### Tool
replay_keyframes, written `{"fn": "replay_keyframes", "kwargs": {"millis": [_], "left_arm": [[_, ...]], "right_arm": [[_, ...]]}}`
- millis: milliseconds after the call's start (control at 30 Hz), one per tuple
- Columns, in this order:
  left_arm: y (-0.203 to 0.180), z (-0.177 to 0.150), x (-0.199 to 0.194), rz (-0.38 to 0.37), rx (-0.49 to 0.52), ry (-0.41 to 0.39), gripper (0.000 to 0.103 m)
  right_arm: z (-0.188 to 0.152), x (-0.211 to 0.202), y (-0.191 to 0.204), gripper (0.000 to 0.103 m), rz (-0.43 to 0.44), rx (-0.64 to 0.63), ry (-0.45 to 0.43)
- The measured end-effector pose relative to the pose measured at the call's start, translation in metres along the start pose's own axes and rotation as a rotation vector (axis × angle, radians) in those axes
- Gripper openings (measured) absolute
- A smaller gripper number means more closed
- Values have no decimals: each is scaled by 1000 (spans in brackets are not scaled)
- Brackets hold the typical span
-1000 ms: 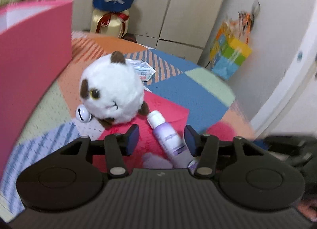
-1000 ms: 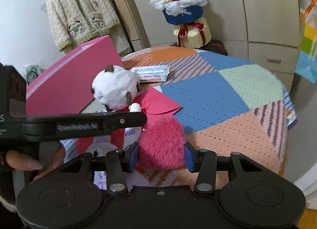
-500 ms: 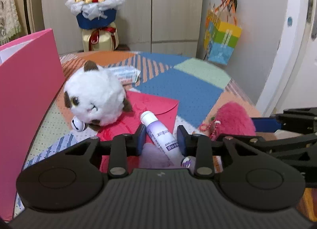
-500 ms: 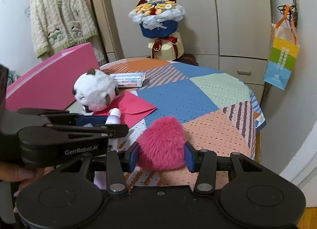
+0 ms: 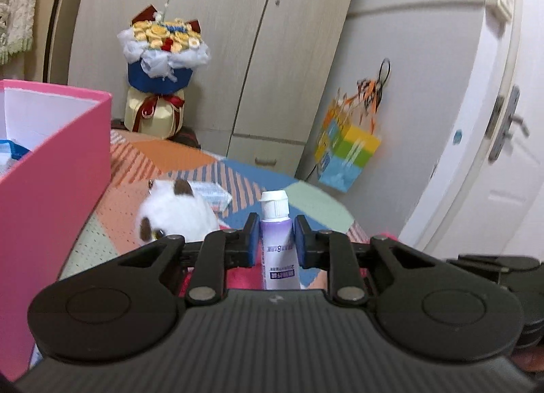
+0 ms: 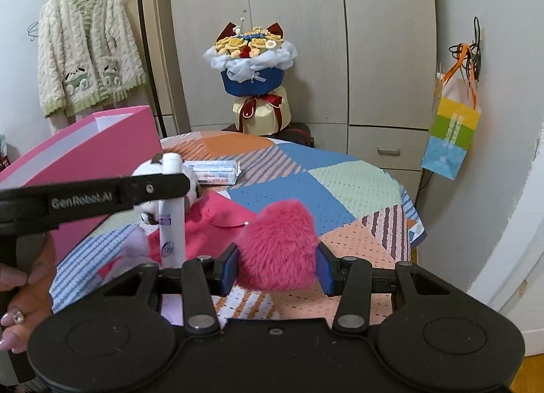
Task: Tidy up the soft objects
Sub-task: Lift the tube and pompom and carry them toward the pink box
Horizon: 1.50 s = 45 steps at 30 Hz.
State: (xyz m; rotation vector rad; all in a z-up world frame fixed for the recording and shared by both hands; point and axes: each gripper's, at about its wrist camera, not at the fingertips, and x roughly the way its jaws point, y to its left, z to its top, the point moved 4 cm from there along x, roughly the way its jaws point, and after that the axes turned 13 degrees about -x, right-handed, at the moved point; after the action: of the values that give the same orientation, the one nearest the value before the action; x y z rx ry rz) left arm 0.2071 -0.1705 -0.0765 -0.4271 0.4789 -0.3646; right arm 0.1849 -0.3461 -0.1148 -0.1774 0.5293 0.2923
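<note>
1. At the left, a pink box (image 5: 54,189) stands open on the table (image 6: 340,185); it is judged the likely destination.
2. Beside it, a white plush toy (image 5: 176,212) lies unsorted.
3. A purple tube (image 5: 277,240) is clamped, lifted, by the left hand-held gripper (image 5: 274,240).
4. A pink fluffy pompom (image 6: 277,246) is squeezed by the right hand-held gripper (image 6: 274,270), above the table; nothing is judged stowed yet.

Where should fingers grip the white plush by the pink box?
Grip the white plush across its round body, coming from above. It sits low on the table with the pink box close on one side, and its ear is too small. Soft fur should compress.
</note>
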Motion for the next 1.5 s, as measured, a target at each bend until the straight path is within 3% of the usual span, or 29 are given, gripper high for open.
{"fn": "replay_keyframes", "kwargs": {"millis": [267,533,700,1033,1233,1500], "left_arm": [[14,20,-23,-73,-88,-13,20],[24,33,-53,-100,-62,18,19],[27,40,-70,-117,-47,34,19],[41,56,-119,-132,12,-47,19],[62,63,-146,-94,52,0,19],[101,88,-175,-120,-27,161,19]], "right_arm": [[15,-20,19,51,-15,-6,-18],[29,-36,43,51,37,-8,-4],[42,-45,69,51,86,-75,12],[59,-66,117,51,99,-202,24],[62,-77,143,51,167,-219,35],[90,-86,179,51,278,-249,13]]}}
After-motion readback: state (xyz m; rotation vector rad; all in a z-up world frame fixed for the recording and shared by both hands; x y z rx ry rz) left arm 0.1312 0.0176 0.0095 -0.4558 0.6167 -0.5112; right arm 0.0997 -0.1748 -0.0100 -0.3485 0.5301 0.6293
